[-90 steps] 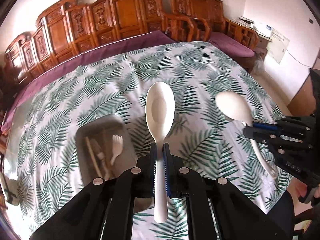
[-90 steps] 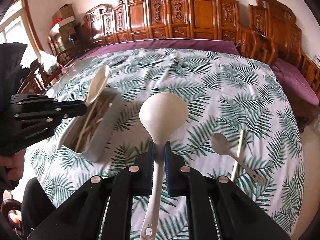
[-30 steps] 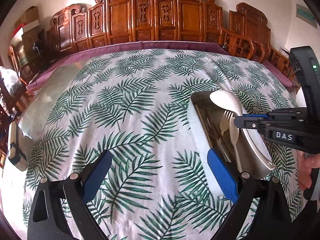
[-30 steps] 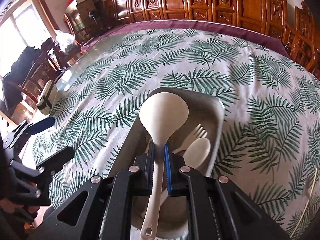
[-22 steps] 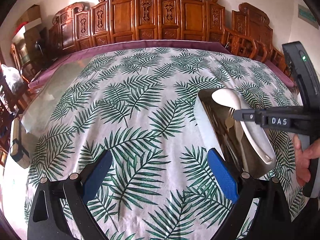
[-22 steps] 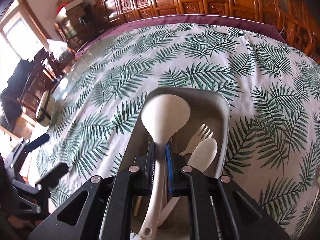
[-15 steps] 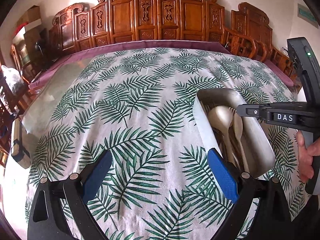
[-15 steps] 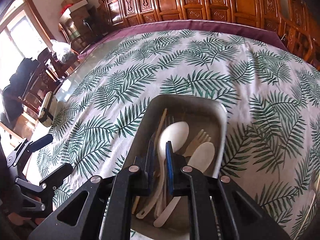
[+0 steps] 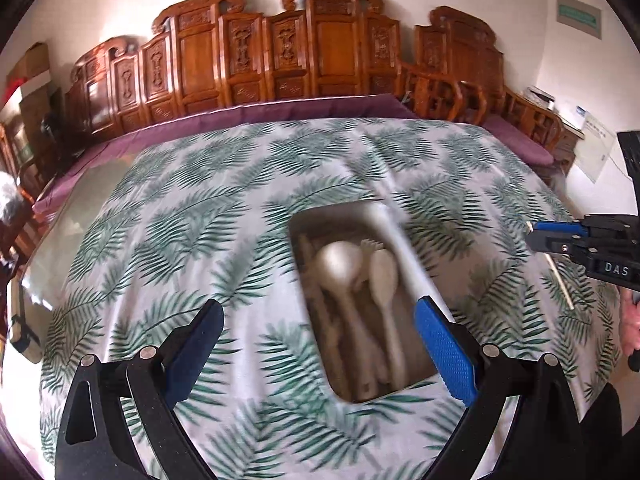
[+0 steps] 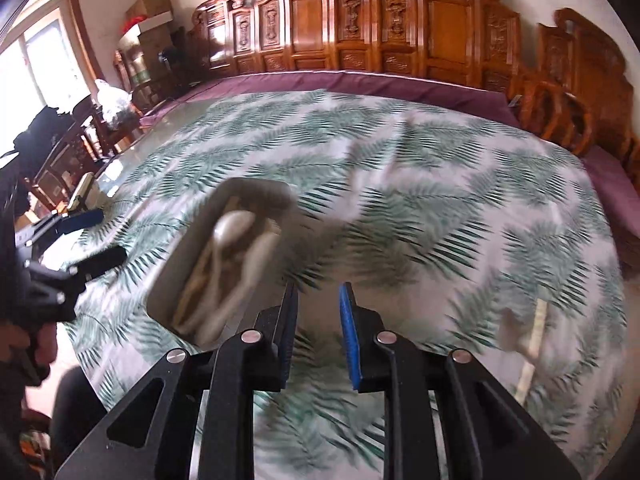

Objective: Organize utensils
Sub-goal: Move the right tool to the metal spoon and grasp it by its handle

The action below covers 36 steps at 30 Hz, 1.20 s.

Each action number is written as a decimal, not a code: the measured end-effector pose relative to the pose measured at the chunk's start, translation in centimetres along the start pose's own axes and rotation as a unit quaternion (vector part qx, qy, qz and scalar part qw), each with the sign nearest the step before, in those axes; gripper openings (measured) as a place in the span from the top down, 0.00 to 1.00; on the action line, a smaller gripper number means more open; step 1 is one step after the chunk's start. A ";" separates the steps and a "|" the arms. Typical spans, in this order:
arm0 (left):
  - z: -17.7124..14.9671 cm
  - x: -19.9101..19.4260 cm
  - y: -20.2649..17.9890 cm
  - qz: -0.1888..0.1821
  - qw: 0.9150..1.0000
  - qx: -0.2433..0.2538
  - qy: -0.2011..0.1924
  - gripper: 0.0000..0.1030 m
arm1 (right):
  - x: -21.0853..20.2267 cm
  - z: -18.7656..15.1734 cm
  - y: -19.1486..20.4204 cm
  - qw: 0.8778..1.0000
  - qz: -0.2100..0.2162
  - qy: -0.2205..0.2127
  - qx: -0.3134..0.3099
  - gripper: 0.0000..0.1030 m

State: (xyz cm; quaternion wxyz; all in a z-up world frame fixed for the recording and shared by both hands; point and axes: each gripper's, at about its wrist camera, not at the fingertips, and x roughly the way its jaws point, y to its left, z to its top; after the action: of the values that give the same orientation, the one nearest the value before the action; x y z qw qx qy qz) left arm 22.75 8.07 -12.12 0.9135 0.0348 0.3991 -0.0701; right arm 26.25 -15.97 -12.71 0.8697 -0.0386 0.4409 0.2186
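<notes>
A grey tray [image 9: 404, 248] lies on the leaf-print tablecloth and holds a pale ladle [image 9: 340, 266], a spoon [image 9: 384, 276], a fork and chopsticks. My left gripper [image 9: 318, 344] is open wide just in front of the tray, with nothing between its fingers. Off to the tray's right, my right gripper [image 10: 319, 332] has its jaws opening and nothing between them. From the right wrist the tray [image 10: 180, 264] and ladle [image 10: 232, 228] sit at left, with the left gripper [image 10: 100, 236] beyond. A chopstick [image 10: 532, 344] and a blurred spoon [image 10: 514, 332] lie loose on the cloth at right.
Carved wooden chairs [image 9: 320, 48] line the far side of the round table. A purple cloth [image 9: 280, 116] shows under the leaf cloth. A small flat device [image 10: 80, 196] lies on the bare glass at the left edge. A person's hand [image 9: 632, 320] holds the right gripper.
The right gripper let the ladle drop into the tray, then pulled away to the right with its jaws parting. The left gripper swung toward the tray, still open.
</notes>
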 end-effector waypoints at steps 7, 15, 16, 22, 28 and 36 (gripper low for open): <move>0.4 0.6 -6.1 -0.026 0.999 0.033 0.005 0.10 | -3.6 -3.9 -7.8 0.999 -0.046 -0.004 0.019 0.73; -0.1 1.9 -12.0 -0.056 0.996 0.063 0.014 0.10 | -4.5 -8.0 -17.3 0.994 -0.098 0.023 0.044 0.71; -0.1 2.2 -12.6 -0.058 0.996 0.066 0.016 0.10 | -4.5 -8.4 -18.0 0.994 -0.100 0.026 0.044 0.71; -0.4 4.3 -15.7 -0.074 0.994 0.080 0.032 0.10 | -2.8 -10.7 -21.0 0.993 -0.096 0.055 0.037 0.71; -0.3 5.8 -17.8 -0.078 0.991 0.096 0.042 0.10 | -0.4 -10.3 -21.7 0.995 -0.076 0.066 0.025 0.71; -0.6 7.2 -18.9 -0.079 0.990 0.104 0.054 0.10 | 2.8 -8.7 -21.8 0.993 -0.056 0.103 -0.010 0.71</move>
State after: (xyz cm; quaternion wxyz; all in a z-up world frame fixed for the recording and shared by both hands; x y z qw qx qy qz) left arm 24.21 -11.27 -17.95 0.8735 0.1016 0.4401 -0.1817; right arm 30.22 -36.86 -22.96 0.8298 -0.0939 0.5236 0.1689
